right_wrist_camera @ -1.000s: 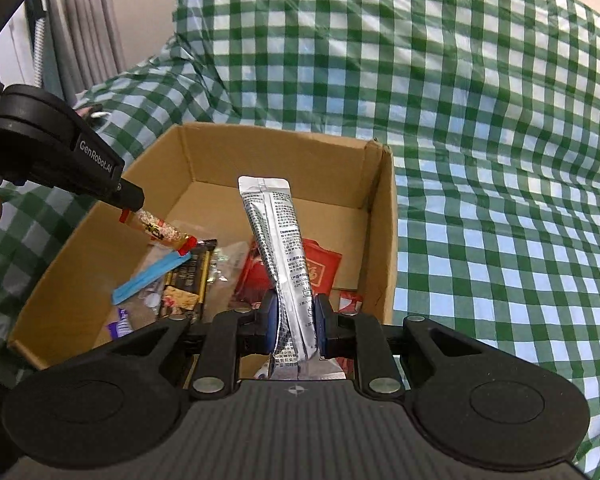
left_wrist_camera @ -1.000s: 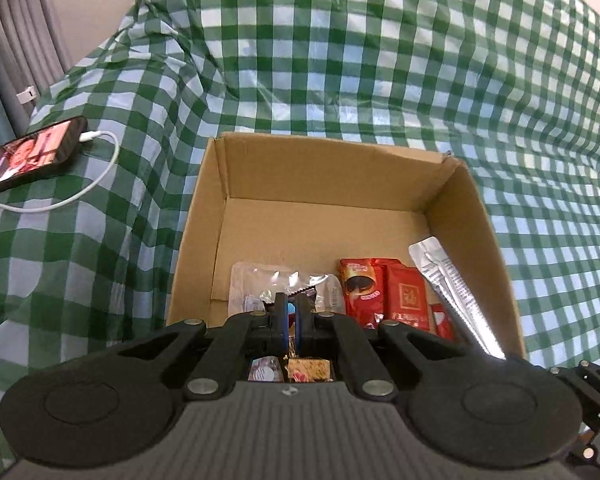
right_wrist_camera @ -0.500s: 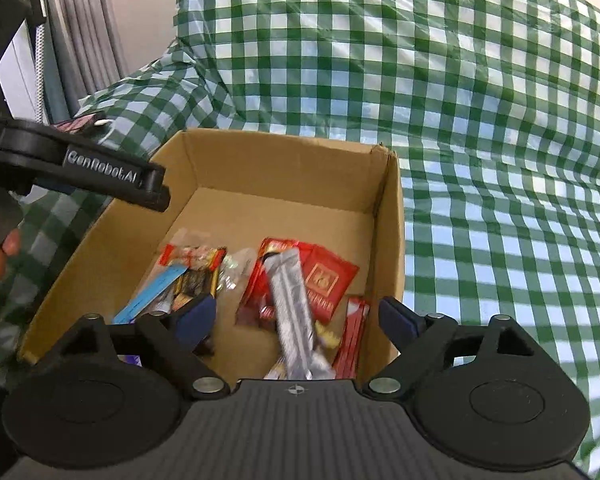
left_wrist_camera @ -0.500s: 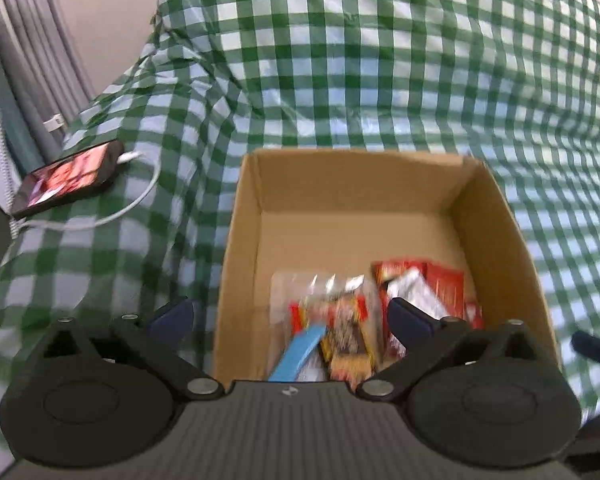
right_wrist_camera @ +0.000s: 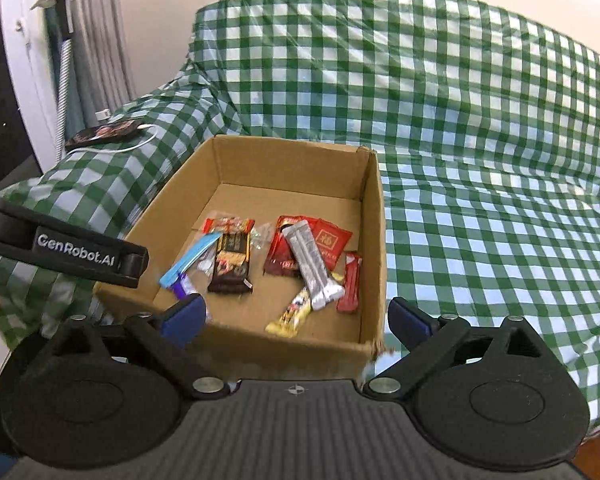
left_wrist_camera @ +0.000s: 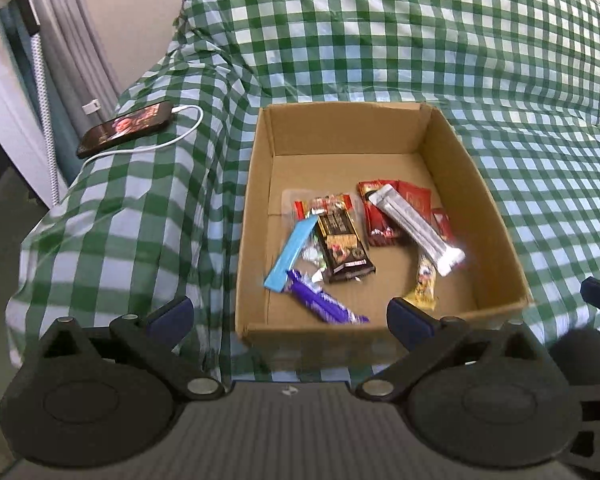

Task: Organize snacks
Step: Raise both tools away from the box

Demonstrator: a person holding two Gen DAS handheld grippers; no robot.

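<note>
- The snacks lie loose on the floor of the cardboard box (left_wrist_camera: 496,216), which sits on the green checked cloth (left_wrist_camera: 380,40); a silver stick pack (left_wrist_camera: 416,232) lies across red sachets (left_wrist_camera: 380,216) toward the box's right wall; a dark chocolate bar (left_wrist_camera: 342,248), a light blue stick (left_wrist_camera: 292,254) and a purple bar (left_wrist_camera: 324,300) crowd the left wall; a yellow packet (left_wrist_camera: 426,284) rests near the front edge
- The left gripper (left_wrist_camera: 288,314) hangs before the box's front edge, jaws spread and holding nothing; the right gripper (right_wrist_camera: 294,314) hangs at the front-right corner, likewise spread and bare
- Judged step: both drops look done; no snack shows outside the box, so the next move calls for looking beyond these views for more
- A phone (left_wrist_camera: 126,128) on a white cable (left_wrist_camera: 152,148) lies near the cloth's left edge
</note>
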